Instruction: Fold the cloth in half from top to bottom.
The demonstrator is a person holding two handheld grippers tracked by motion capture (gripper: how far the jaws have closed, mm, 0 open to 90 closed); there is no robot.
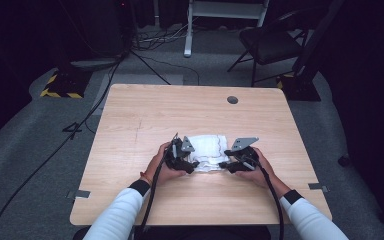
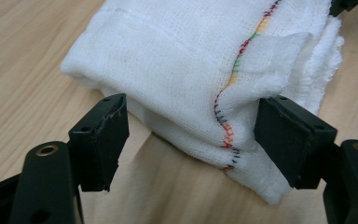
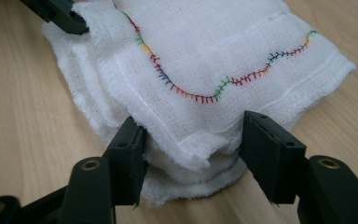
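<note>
Flanking folded white cloth (image 1: 207,150): L tool (image 1: 192,166), R tool (image 1: 226,165), jaws apart.

Both forearms in white sleeves reach in from below. Left gripper (image 1: 196,164) and right gripper (image 1: 223,164) point inward toward each other, low over the table, jaws parted on each.

Grey carpet (image 1: 25,130), black folding chair (image 1: 270,45), dark surrounding walls.

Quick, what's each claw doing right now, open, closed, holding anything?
Left claw: open, jaws astride the folded white cloth, no clamp visible.
Right claw: open around the cloth's edge, not clearly pinching.
</note>
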